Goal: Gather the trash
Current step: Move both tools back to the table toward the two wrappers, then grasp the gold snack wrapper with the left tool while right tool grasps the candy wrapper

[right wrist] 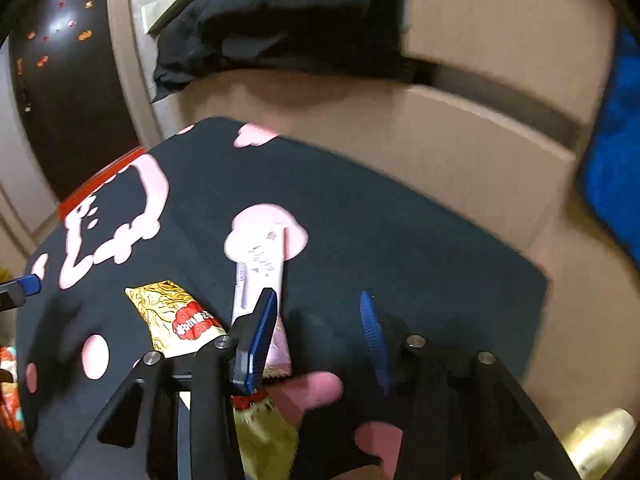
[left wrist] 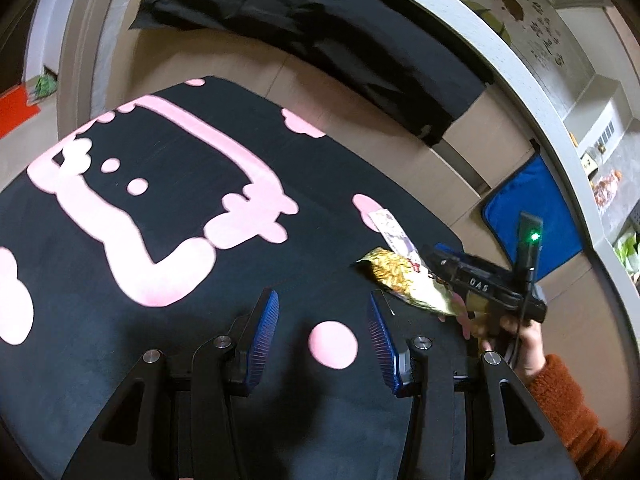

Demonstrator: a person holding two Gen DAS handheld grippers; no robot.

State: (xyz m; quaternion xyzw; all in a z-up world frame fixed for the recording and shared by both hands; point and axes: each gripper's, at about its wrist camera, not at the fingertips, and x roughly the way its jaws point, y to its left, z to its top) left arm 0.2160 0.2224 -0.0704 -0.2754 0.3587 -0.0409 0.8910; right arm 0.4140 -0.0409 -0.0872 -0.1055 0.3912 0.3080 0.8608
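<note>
Beneath the right gripper (right wrist: pixel 318 330), a yellow wrapper (right wrist: pixel 260 436) lies half-hidden.

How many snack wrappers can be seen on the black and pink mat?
2. A gold wrapper lies left of the right gripper, and a pale pink wrapper lies beside it, under that gripper's left finger. More may be hidden below the gripper.

Black mat w/ pink print (left wrist: pixel 168 208), black cloth (left wrist: pixel 320 40), blue cushion (left wrist: pixel 532 216), beige floor (right wrist: pixel 460 152)
</note>
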